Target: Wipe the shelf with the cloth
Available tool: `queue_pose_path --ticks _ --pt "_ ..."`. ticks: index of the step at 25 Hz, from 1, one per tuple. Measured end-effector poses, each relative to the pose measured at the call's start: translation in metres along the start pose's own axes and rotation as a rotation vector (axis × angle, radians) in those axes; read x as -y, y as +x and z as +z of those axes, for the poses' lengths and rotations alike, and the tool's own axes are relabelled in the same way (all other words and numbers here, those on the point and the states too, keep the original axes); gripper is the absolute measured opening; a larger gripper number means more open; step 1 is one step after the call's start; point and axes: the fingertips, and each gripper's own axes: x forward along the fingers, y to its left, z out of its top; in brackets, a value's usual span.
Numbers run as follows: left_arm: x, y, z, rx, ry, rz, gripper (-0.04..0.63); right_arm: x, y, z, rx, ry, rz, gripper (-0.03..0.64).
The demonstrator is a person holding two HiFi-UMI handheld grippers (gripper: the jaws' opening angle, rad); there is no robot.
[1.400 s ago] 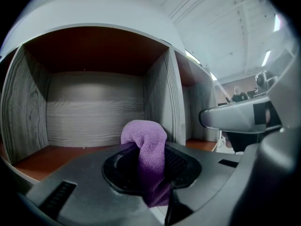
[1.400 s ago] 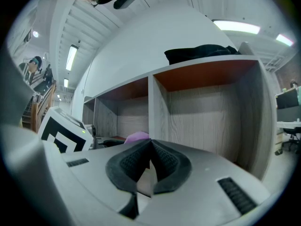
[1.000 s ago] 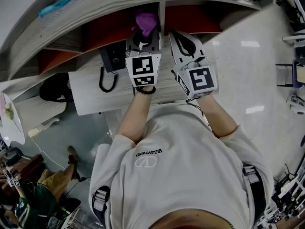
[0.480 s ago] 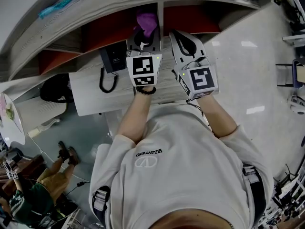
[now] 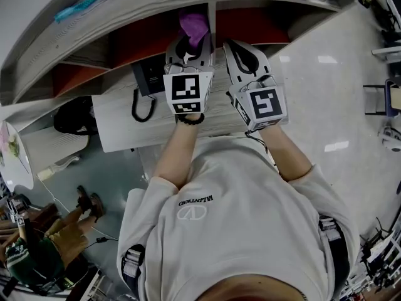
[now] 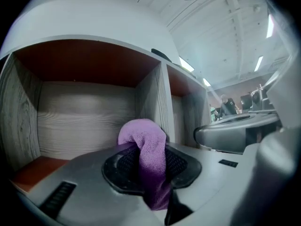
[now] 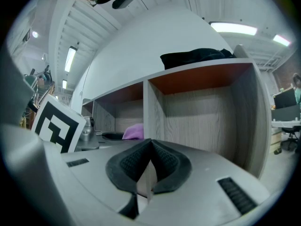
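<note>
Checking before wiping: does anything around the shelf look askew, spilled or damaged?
Nothing stands out. The purple cloth is clamped in the left gripper, in front of an open shelf compartment. The right gripper is shut and empty.

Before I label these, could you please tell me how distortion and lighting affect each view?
Head view: fisheye bends the shelf, with glare patches on the floor; left gripper view: dark vignetted corners, the cloth sharp; right gripper view: a ceiling light blows out overhead.
</note>
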Motion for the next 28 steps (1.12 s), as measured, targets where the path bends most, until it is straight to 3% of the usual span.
queue_pose_path --ticks 28 --pt "-0.001 -0.004 0.04 0.066 0.005 -0.02 0.091 -0.015 0.013 0.025 0.039 -0.019 0.019 -0.002"
